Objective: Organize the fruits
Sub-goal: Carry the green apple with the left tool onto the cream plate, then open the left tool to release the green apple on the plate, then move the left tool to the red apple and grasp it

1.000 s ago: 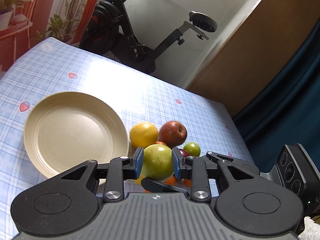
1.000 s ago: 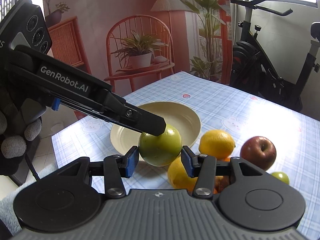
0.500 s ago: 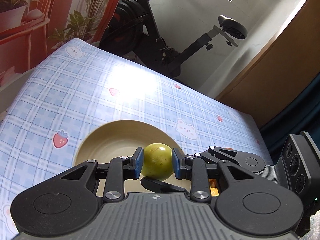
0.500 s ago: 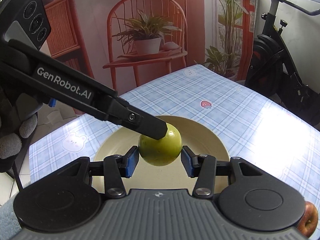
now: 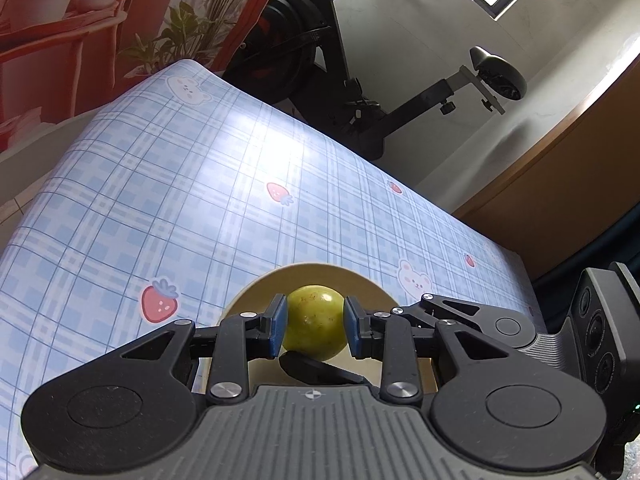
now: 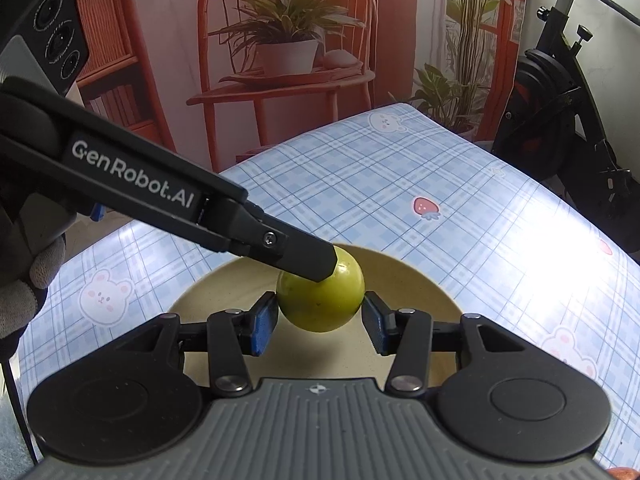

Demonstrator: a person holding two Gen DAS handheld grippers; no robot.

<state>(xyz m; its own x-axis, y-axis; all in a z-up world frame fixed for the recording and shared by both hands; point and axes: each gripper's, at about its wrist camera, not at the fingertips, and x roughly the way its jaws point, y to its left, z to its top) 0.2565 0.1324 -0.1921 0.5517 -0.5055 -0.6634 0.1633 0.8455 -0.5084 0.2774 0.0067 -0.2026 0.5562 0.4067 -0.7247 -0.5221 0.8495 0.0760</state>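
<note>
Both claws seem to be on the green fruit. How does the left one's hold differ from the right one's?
The left gripper pinches the green fruit between narrowly set pads; the right gripper sets its pads wider, seemingly touching it. In the right view, a left gripper finger crosses the fruit's top, while the right gripper flanks its middle. Both have it over the beige plate.

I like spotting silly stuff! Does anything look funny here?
Yes: one green apple, over the beige plate, sits between both grippers at once. The left gripper pinches it, and the right gripper seems to as well, crosswise. One fruit rarely needs two.
</note>
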